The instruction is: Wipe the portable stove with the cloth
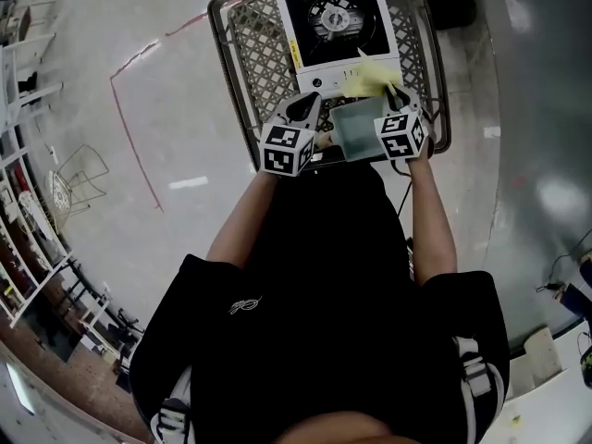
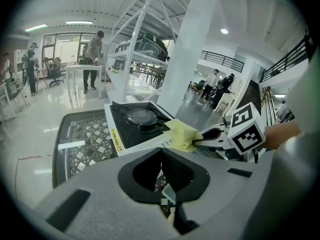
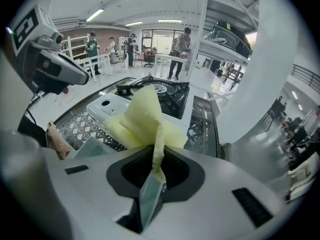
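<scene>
Mesh table (image 1: 248, 49) carries white stove (image 1: 335, 30), crumpled yellow cloth (image 1: 368, 80) at its corner.

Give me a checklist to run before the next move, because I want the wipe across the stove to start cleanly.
1. Cloth gripped: ok. The right gripper has its jaws pinched on the yellow cloth.
2. Cloth at the start point: ok. It hangs over the front right edge of the portable stove.
3. Cloth pressing on the surface: cannot tell.
4. Left gripper out of the way: ok. Its jaws are together and empty, short of the stove.
5. Stove seated: ok. It sits flat on the mesh table.
6. Knob off: cannot tell.
</scene>
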Demonstrator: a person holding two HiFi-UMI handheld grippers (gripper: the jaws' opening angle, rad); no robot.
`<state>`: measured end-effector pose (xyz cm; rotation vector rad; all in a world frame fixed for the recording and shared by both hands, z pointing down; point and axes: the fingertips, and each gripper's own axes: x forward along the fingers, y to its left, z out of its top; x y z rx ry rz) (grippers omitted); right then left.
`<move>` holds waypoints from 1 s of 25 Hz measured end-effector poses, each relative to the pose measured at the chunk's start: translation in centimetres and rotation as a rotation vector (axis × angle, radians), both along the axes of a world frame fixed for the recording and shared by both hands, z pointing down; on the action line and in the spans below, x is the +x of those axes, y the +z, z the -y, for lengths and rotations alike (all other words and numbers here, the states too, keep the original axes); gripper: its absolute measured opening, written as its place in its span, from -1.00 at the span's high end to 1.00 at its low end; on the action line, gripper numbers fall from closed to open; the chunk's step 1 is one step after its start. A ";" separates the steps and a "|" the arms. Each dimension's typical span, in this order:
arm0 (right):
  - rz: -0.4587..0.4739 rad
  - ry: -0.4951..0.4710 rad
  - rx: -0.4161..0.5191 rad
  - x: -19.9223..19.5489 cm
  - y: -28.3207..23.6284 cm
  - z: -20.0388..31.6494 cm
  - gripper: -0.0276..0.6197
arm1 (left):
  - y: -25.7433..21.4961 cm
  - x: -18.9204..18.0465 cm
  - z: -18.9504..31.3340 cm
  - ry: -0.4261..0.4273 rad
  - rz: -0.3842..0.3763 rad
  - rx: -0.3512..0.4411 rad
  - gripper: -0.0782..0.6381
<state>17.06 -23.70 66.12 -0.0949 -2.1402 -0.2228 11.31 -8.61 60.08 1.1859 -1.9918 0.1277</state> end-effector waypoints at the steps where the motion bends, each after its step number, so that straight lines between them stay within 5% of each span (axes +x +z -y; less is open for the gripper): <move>1: 0.000 0.011 0.001 0.2 0.0 0.4 0.77 | -0.1 0.0 0.1 0.003 0.001 -0.001 0.73; 16: -0.007 0.145 0.000 1.9 0.2 3.8 0.78 | -0.1 0.5 -1.0 -0.014 0.012 0.001 0.73; 25: 0.208 0.033 -0.026 -2.5 -6.1 -0.6 0.81 | -0.7 -0.6 -3.5 -0.068 0.022 0.014 0.73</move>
